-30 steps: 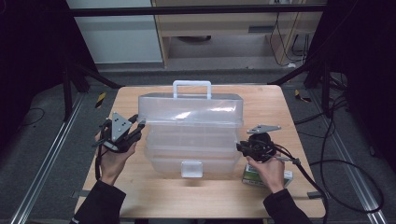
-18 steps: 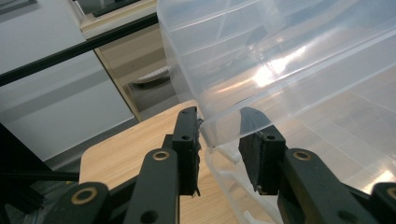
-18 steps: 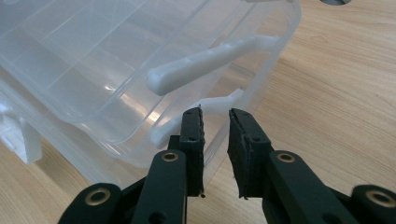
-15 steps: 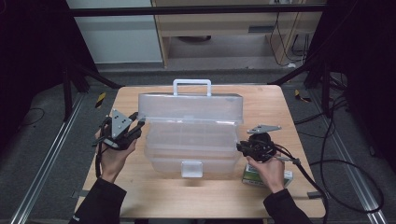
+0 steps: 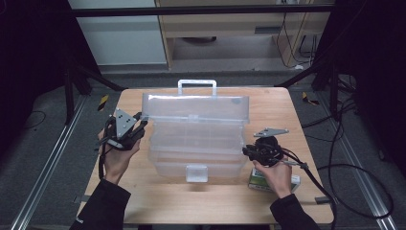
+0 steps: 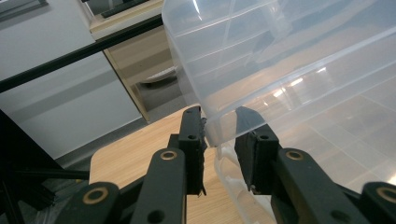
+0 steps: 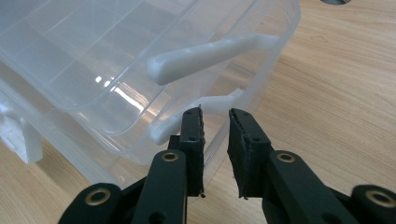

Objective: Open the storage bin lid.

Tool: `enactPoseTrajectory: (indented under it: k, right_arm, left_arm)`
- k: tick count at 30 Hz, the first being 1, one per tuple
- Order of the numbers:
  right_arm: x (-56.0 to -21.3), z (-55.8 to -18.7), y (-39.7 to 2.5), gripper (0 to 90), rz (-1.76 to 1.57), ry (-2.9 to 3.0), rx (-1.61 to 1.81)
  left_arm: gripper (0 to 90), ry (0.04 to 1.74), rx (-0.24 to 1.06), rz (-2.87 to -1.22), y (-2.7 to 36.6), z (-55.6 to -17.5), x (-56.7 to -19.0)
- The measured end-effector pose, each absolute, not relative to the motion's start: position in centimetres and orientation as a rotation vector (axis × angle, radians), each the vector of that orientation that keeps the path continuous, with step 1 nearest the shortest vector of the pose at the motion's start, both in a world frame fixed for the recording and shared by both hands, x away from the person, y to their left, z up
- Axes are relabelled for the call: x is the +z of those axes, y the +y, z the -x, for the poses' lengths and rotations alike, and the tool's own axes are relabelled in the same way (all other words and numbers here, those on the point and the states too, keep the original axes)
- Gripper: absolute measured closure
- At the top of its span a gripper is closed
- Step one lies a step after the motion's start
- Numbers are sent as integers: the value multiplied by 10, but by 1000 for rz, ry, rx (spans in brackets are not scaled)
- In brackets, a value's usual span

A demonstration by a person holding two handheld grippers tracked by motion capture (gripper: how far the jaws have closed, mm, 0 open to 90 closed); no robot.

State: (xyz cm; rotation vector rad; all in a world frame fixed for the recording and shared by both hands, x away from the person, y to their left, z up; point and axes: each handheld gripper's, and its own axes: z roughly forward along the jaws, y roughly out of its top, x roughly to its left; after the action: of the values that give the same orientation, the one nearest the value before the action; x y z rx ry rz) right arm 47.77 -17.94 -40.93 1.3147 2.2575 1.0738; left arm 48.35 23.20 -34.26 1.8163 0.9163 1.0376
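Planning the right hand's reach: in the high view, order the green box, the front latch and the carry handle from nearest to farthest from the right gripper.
From the right gripper:
1. Green box, just below it under the hand.
2. Front latch, to its left.
3. Carry handle, at the table's far side.

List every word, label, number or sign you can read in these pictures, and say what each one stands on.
No text can be read.
Small green and white box under the right hand: has printing, too blurred to read.
Clear plastic organiser box: no label seen.
Yellow-and-black striped markers on the floor: a pattern, no words.
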Motion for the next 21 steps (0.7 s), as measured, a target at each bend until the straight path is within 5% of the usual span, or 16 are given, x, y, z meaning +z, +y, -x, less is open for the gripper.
enactPoseTrajectory:
  k: [21]
  right_arm:
    - [-409, -480, -182, 765, -1334, 2249, 1076]
  left_arm:
    - [763, 952, 1044, -1826, 228, -496, -331]
